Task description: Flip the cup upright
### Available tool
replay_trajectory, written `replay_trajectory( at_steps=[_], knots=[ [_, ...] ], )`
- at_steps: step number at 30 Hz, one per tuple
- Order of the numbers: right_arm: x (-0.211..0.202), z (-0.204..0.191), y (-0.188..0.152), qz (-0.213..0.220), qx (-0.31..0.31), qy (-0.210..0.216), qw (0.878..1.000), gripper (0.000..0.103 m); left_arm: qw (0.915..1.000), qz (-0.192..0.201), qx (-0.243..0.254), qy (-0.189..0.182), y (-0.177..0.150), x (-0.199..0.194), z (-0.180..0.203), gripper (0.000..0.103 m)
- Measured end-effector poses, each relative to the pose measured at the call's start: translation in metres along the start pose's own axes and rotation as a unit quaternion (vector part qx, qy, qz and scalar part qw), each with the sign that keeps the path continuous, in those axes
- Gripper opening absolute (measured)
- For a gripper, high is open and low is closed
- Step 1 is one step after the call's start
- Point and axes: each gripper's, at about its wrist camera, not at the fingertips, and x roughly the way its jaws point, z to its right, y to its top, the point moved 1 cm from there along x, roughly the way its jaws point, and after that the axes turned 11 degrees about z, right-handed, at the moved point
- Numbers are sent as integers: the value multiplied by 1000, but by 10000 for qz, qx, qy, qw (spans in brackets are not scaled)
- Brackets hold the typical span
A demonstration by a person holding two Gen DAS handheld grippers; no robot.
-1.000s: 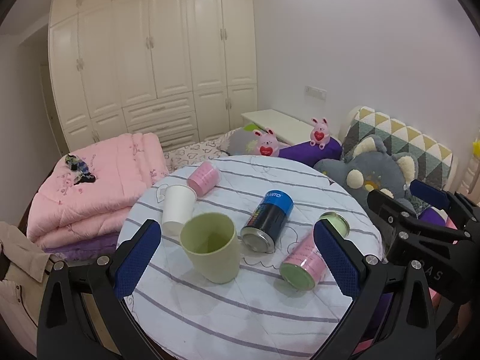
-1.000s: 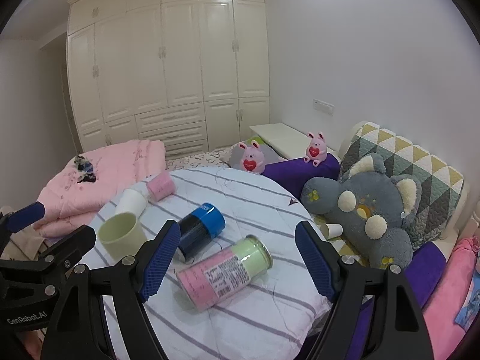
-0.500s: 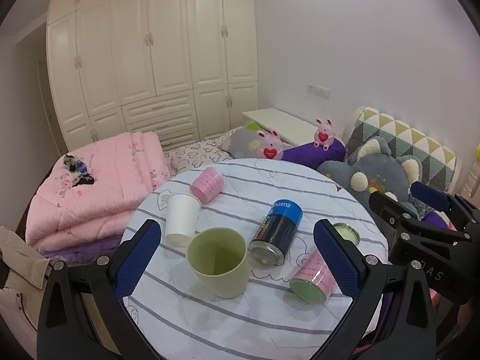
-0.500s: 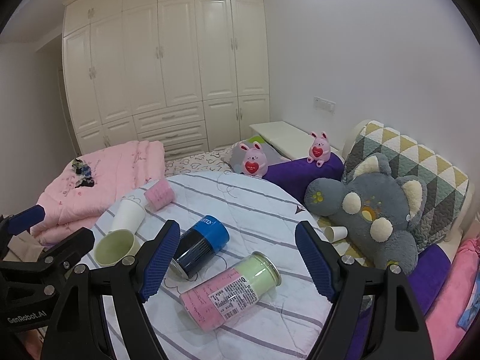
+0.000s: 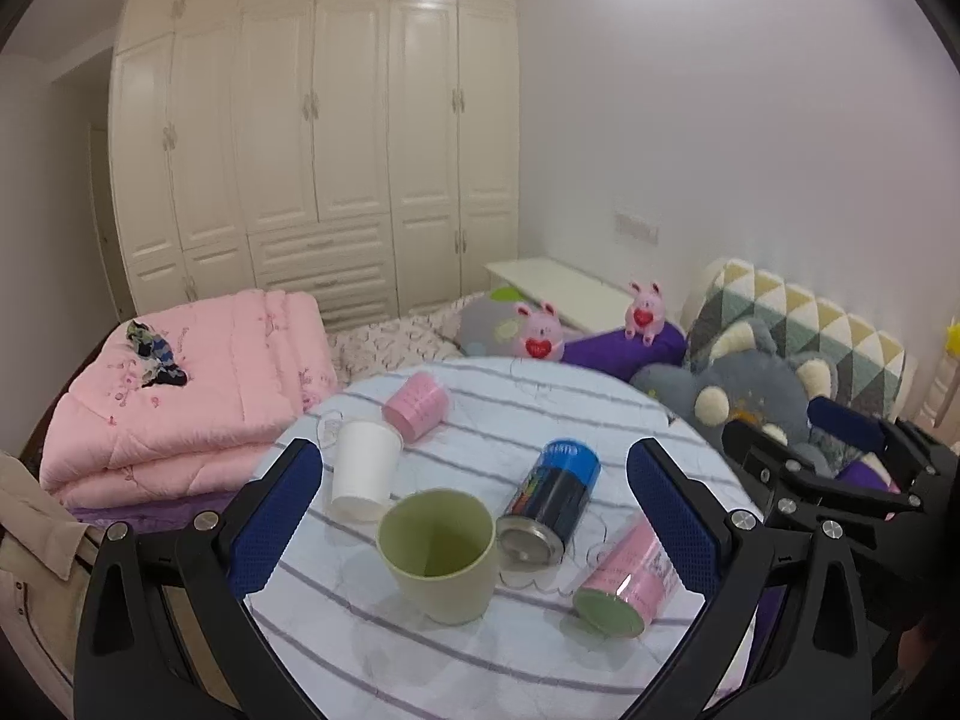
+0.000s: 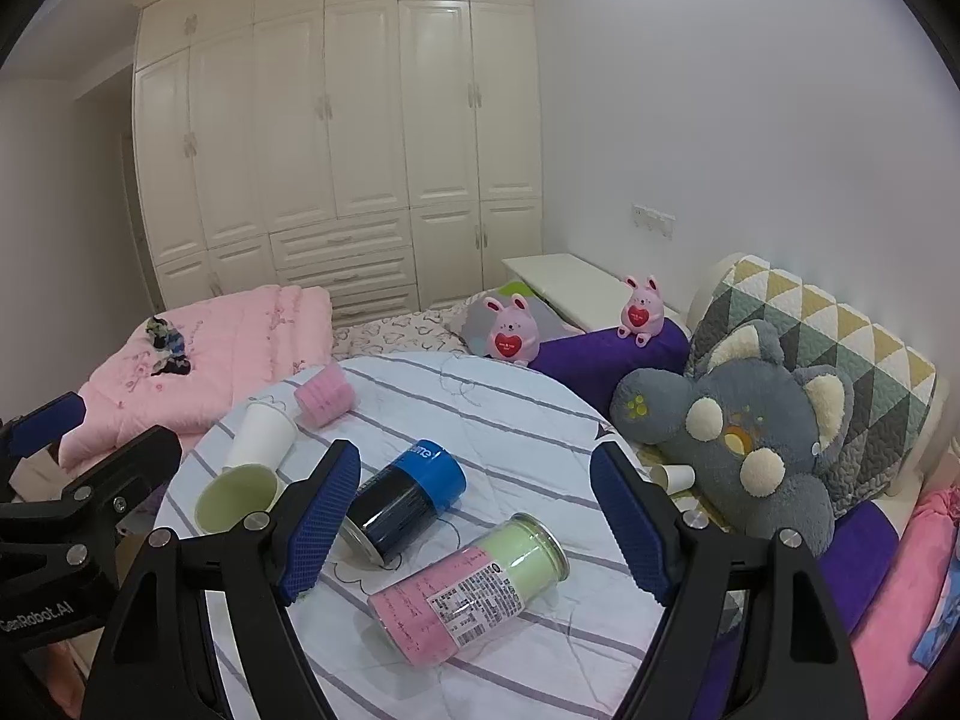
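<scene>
A round table with a white, grey-striped quilted cover [image 5: 480, 660] is seen from both wrist views. The light green plastic cup [image 5: 441, 552] is found upright, mouth up, near the table centre in the left wrist view, framed between the blue pads of the left gripper [image 5: 474, 516] but not touched; the jaws are spread wide and nothing is held. In the right wrist view the same cup [image 6: 237, 495] is placed at 9 o'clock, close to the table's left edge.

A white paper cup [image 5: 363, 471] is laid on its side at 11 o'clock from the green cup, just beside it. A small pink ribbed cup [image 5: 417, 405] is laid near the far edge at 12 o'clock. A blue-and-black metal can [image 5: 552, 498] is laid on its side at 2 o'clock from the green cup, just beside it. A pink-and-green labelled jar [image 6: 474, 591] is laid on its side between the pads of the right gripper [image 6: 474, 528], untouched; those jaws are also spread wide, nothing gripped.

Bare striped cloth is left at 6 o'clock, toward the near edge, and at the far right. Beyond the edges, a folded pink quilt [image 5: 186, 396] is seen at 10 o'clock and a grey plush toy [image 6: 738, 426] at 3 o'clock.
</scene>
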Motion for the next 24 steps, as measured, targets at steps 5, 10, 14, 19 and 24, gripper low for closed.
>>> replay_trajectory(
  at_steps=[5, 10, 14, 19, 24],
  knots=[
    [0, -1, 1, 3, -9, 13, 10000, 80, 9999, 42, 81, 71, 0, 0, 0, 103],
    [0, -2, 0, 5, -21, 10, 10000, 80, 10000, -20, 37, -11, -2, 3, 1, 103],
    [-1, -2, -1, -11, -27, -1, 10000, 80, 10000, -34, 12, -46, -2, 4, 0, 103],
    [-1, -3, -2, -29, -34, -5, 10000, 80, 10000, -13, 2, -49, -2, 4, 1, 103],
    [-1, -3, -2, -42, -37, 5, 10000, 80, 10000, -1, 1, -58, -3, 5, 1, 103]
  ],
)
